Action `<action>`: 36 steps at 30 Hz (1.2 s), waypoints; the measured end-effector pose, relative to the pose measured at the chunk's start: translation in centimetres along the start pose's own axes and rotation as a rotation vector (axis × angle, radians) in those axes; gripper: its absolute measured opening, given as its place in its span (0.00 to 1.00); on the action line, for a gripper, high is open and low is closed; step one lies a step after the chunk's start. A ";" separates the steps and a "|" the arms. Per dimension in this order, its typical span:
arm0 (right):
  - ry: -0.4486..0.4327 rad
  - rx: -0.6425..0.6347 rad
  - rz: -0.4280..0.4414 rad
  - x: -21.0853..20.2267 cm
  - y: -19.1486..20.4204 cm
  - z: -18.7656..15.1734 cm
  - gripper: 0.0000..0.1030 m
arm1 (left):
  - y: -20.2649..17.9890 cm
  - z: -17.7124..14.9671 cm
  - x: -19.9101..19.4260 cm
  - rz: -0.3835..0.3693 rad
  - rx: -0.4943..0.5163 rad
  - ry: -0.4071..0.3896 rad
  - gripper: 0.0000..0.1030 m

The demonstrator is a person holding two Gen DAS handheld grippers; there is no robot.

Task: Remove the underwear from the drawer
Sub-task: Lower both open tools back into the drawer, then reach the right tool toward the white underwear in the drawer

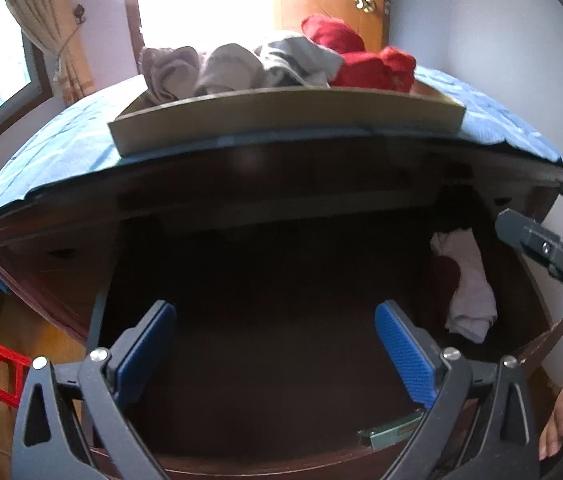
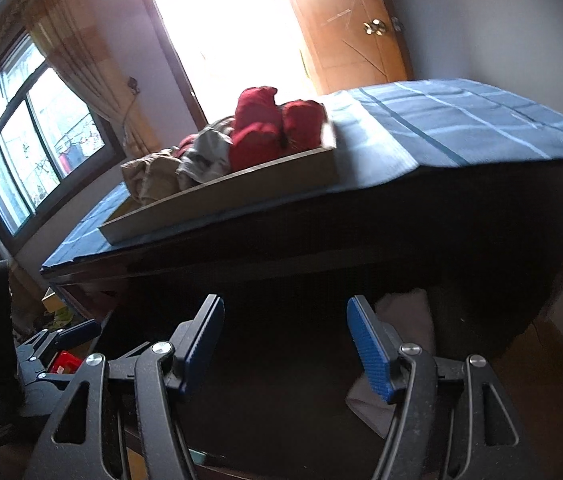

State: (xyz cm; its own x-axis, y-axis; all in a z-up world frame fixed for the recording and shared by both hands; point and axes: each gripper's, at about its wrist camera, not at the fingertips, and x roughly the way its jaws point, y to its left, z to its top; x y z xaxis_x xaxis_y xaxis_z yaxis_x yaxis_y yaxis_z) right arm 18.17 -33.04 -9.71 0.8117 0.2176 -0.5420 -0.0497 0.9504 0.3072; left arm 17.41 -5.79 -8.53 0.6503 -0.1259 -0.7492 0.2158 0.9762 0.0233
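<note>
Drawer [image 1: 265, 320] gapes dark and roomy under the desk [image 1: 81, 140] edge; pale underwear [image 1: 469, 292] slumps crumpled at its right wall. Left tongs [image 1: 275, 354] and right tongs [image 2: 285, 344] spread, empty.

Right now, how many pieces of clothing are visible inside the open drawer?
1: a pale garment slumped against the right side of the drawer, also seen just past the right claw. The drawer is very dark, so more could be hidden.
</note>
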 end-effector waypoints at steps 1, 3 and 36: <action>0.006 0.008 -0.005 0.0 -0.3 -0.1 0.65 | -0.1 -0.1 0.1 -0.004 0.003 0.006 0.99; 0.016 0.020 -0.013 0.1 -0.9 -0.3 0.65 | -0.2 -0.2 0.3 -0.019 0.009 0.017 0.99; 0.435 0.078 -0.047 7.3 -4.6 -0.1 0.64 | -0.7 0.9 4.2 -0.136 0.038 0.176 0.98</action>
State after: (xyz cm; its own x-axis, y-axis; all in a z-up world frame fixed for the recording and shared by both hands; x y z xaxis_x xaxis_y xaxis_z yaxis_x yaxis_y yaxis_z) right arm 24.29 -35.77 -15.13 0.4905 0.2634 -0.8307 0.0394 0.9456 0.3230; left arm 20.64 -7.16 -11.08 0.4765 -0.2199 -0.8512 0.3225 0.9444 -0.0634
